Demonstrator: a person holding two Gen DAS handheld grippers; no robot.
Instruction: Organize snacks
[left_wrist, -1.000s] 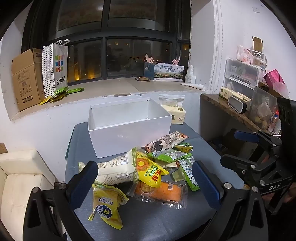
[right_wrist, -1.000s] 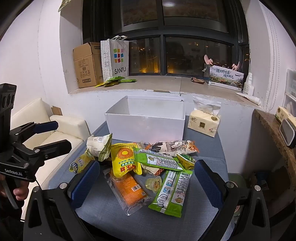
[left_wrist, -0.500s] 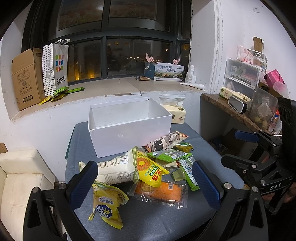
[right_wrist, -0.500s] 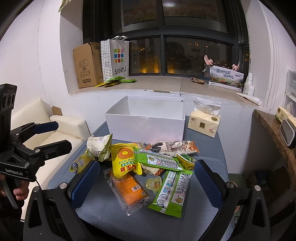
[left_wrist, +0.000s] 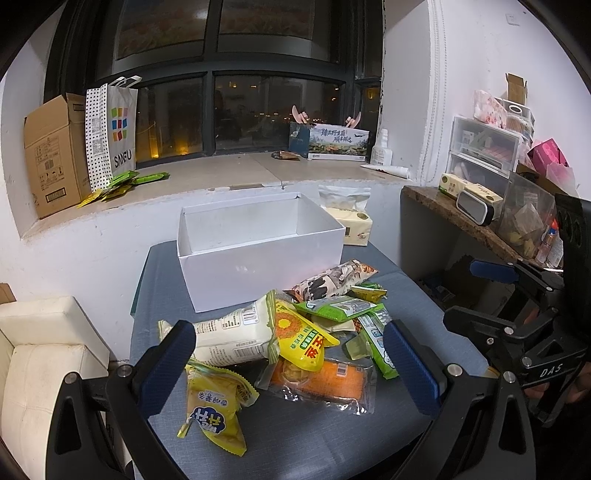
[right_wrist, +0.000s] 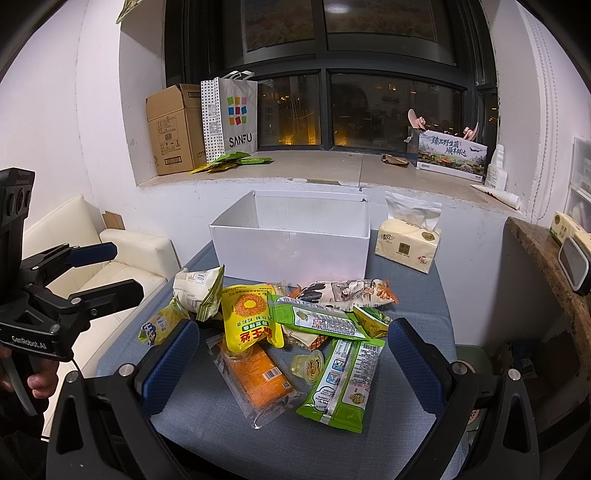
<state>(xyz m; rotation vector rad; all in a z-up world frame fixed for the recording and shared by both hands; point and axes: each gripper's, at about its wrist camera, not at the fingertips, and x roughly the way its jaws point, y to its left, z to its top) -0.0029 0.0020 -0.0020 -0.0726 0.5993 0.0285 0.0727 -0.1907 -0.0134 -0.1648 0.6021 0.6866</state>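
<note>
A pile of snack packets lies on the blue-grey table (left_wrist: 317, 435): a white bag (left_wrist: 232, 334), a yellow sunflower-seed bag (left_wrist: 301, 338), an orange packet (left_wrist: 317, 378), a small yellow packet (left_wrist: 214, 413), green packets (right_wrist: 340, 380) and a patterned bag (left_wrist: 332, 278). An open, empty white box (left_wrist: 258, 254) stands behind the pile. My left gripper (left_wrist: 288, 365) is open and empty, held above the near side of the pile. My right gripper (right_wrist: 291, 369) is open and empty, also above the near side. Each gripper shows at the edge of the other's view.
A tissue pack (right_wrist: 408, 245) stands right of the box. A white sofa (right_wrist: 122, 258) is left of the table, a stone shelf (left_wrist: 461, 218) with storage boxes to the right. The windowsill (right_wrist: 317, 170) holds a cardboard box, a paper bag and a printed carton.
Both grippers have hardly moved; the views shift only slightly. The snacks and the box lie as before.
</note>
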